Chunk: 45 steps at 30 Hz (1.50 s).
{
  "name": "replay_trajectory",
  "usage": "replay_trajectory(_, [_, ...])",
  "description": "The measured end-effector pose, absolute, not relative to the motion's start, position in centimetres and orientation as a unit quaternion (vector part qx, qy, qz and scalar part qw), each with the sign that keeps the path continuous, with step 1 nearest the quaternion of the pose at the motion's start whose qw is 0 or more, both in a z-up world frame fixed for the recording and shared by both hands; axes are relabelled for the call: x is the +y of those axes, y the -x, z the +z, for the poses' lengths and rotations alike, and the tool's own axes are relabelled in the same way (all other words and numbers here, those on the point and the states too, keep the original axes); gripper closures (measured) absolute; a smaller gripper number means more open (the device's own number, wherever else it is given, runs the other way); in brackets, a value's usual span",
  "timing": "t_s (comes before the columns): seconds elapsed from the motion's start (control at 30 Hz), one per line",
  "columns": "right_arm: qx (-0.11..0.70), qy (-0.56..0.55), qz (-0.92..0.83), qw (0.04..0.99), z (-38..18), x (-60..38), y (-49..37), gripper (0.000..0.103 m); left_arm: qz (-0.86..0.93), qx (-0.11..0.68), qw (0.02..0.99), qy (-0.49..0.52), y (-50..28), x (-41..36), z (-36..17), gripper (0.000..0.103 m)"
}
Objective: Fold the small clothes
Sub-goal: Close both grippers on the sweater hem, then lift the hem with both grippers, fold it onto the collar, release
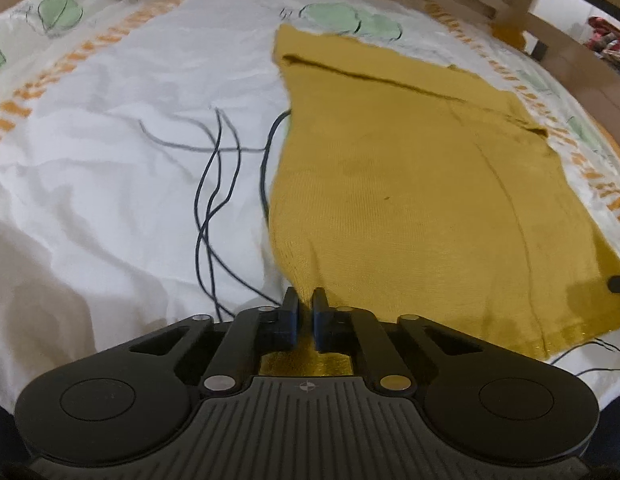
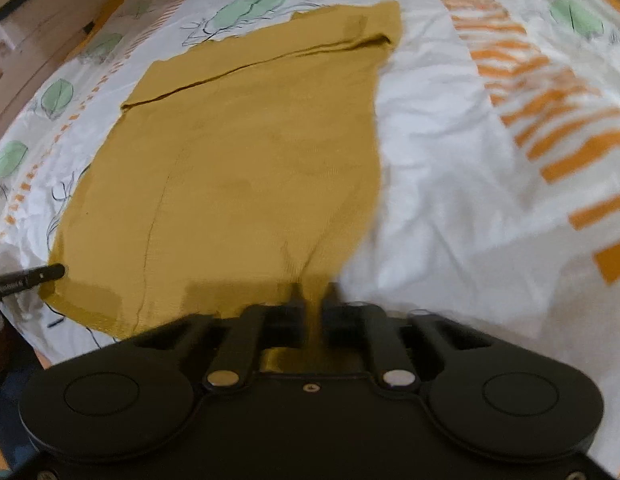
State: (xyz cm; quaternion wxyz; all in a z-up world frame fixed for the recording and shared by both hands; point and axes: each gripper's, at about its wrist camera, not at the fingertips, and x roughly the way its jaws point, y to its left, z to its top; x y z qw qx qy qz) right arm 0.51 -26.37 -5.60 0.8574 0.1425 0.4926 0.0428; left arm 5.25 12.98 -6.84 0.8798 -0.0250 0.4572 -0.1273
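I'm looking at a home bedroom: a white bedsheet [image 1: 109,168] with green leaves and orange stripes, and a pale wooden bed frame [image 1: 522,4].

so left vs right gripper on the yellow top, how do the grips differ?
The left gripper pinches the near-left corner of the yellow top; the right gripper pinches the near-right corner. At the left the fabric barely shows between the jaws; at the right a bunched fold runs down between them. The left view is sharp, the right blurred. Shared: both are shut on the near hem, pointing down over the printed sheet.
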Motion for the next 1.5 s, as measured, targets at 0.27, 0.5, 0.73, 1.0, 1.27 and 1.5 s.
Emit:
replay_trajectory(0.27, [0.447,-0.209,0.062,0.868,-4.6,-27.4,-0.1,0.089,-0.128,0.411,0.901,0.055,-4.8,13.4,-4.3,0.097])
replay_trajectory(0.5, [0.388,-0.26,0.062,0.882,-3.0,-29.0,-0.7,0.089,-0.126,0.375,0.914,0.094,-6.2,13.8,-2.0,0.097])
replay_trajectory(0.73, [0.348,-0.269,0.059,0.896,-1.5,-30.0,-2.9,0.089,-0.132,0.344,0.923,0.112,-9.0,13.4,0.1,0.097])
replay_trajectory(1.0, [0.319,-0.283,0.052,0.903,-0.3,-31.6,-7.5,0.089,-0.131,0.306,0.934,0.132,-14.1,12.6,2.0,0.097])
replay_trajectory(1.27, [0.311,-0.305,0.036,0.899,-1.1,-33.3,-14.1,0.089,-0.121,0.308,0.932,0.145,-20.8,11.6,1.6,0.097])
replay_trajectory(1.5, [0.319,-0.306,0.014,0.897,-3.1,-34.3,-20.5,0.089,-0.111,0.329,0.928,0.137,-26.4,10.4,-0.5,0.097])
